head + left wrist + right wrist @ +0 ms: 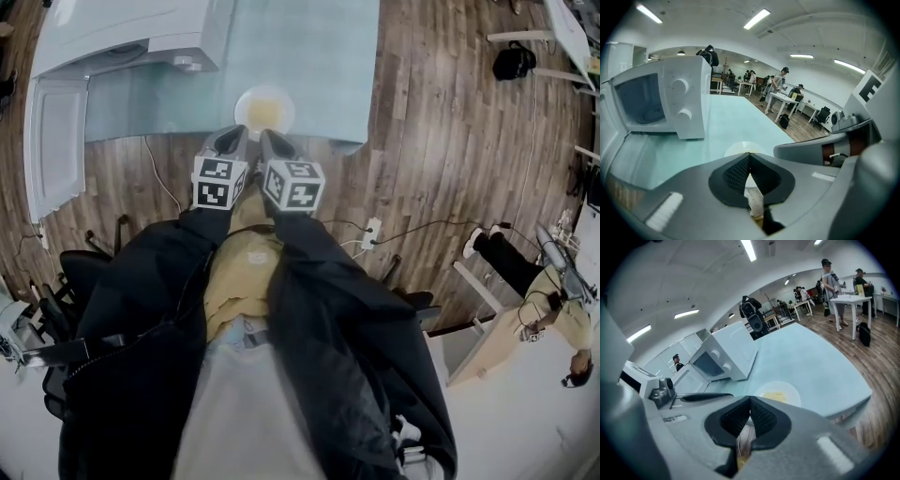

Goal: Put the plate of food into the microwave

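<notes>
A pale blue counter [319, 56] fills the top of the head view. The white microwave [131, 33] stands at its ten o'clock corner, with the door [56, 141] swung open. The plate of food [264, 111] lies at the counter's near edge, at four o'clock from the microwave. At the plate's six o'clock, close to its rim, the left tool [232, 141] and right tool [275, 142] sit side by side, both clenched and empty.

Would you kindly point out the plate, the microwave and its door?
plate [240, 105]: head view, left rim.
microwave [141, 23]: head view, top panel.
microwave door [56, 141]: head view, window pane.
</notes>
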Demonstrator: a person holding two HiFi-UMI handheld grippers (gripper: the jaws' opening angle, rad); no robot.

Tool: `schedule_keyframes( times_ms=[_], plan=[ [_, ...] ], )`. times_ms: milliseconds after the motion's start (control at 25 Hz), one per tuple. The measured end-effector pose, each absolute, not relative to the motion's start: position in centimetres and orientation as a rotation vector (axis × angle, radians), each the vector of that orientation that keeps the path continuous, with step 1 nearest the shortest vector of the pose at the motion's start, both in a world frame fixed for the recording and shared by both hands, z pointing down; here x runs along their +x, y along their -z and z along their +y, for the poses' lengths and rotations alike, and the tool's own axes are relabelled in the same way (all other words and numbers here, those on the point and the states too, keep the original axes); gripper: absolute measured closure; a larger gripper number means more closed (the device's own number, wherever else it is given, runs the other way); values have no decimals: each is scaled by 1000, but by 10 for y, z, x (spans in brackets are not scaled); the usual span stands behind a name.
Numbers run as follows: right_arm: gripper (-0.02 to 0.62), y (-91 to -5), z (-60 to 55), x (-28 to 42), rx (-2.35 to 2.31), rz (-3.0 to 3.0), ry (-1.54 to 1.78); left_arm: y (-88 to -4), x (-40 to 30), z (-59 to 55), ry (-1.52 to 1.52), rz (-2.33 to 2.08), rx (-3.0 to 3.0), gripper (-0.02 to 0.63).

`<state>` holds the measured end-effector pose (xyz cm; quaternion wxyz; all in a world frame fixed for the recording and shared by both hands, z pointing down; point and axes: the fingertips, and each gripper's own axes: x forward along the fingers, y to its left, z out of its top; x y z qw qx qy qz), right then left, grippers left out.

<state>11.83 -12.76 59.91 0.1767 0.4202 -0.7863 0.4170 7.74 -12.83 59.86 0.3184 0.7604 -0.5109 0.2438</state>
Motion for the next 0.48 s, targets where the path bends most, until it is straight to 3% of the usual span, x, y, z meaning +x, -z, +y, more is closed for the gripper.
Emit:
schedule_keyframes(
  times_ms=[480],
  plan=[
    [595,-665,-90,132,1299,-1960,-1475,-636,66,-114,-744,-1172,2008,604]
  ],
)
